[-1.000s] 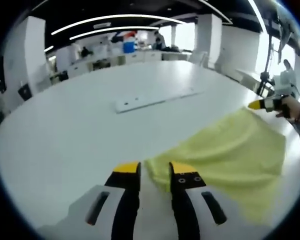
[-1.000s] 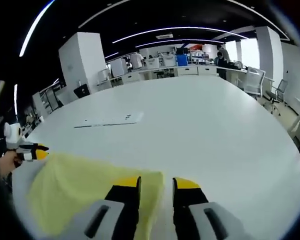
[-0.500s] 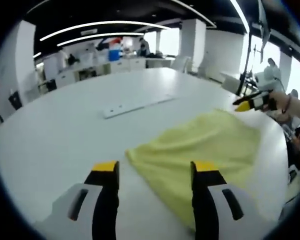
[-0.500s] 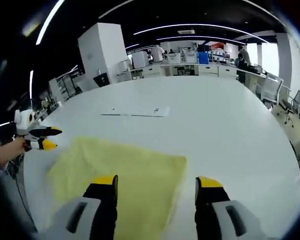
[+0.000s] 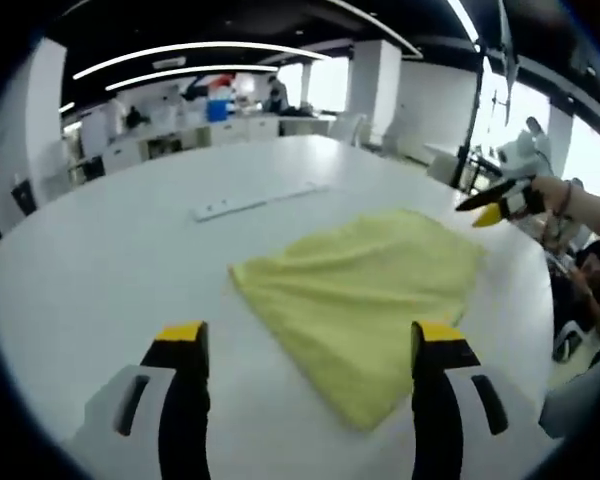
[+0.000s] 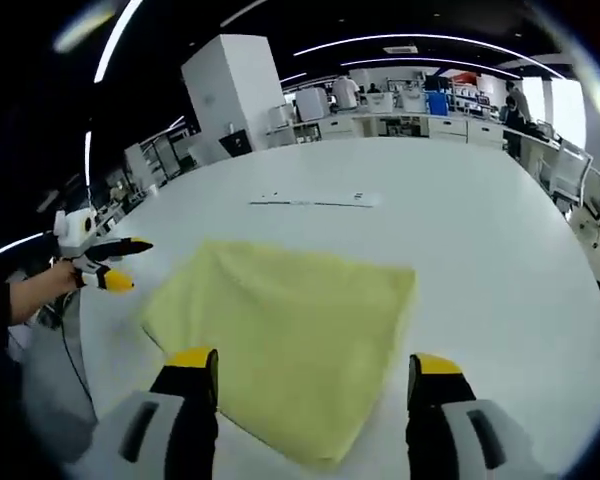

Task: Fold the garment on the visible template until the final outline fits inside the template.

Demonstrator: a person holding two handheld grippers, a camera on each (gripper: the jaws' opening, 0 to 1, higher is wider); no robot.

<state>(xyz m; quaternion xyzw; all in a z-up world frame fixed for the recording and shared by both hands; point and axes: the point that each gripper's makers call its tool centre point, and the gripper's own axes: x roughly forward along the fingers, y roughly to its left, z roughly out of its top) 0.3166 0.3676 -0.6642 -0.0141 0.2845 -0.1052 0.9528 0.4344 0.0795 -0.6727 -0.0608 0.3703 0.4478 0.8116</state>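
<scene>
A pale yellow garment (image 5: 365, 300) lies folded flat on the white table (image 5: 100, 270); in the right gripper view the garment (image 6: 285, 330) spreads just ahead of the jaws. My left gripper (image 5: 305, 345) is open, its jaws wide apart, lifted clear of the cloth's near corner. My right gripper (image 6: 308, 368) is open too, hovering over the cloth's near edge with nothing held. The right gripper (image 5: 500, 203) appears at the far right of the left gripper view, held by a hand. The left gripper (image 6: 105, 262) appears at the left of the right gripper view.
A flat white strip (image 5: 255, 200) with small holes lies on the table beyond the garment, strip (image 6: 315, 201) also visible in the right gripper view. Desks, chairs and people stand far behind. The table edge (image 6: 580, 300) curves at right.
Both grippers went from nearly shut at the cloth's corners to wide open, letting the garment go. Both have drawn back, and the cloth now lies flat on the table.
</scene>
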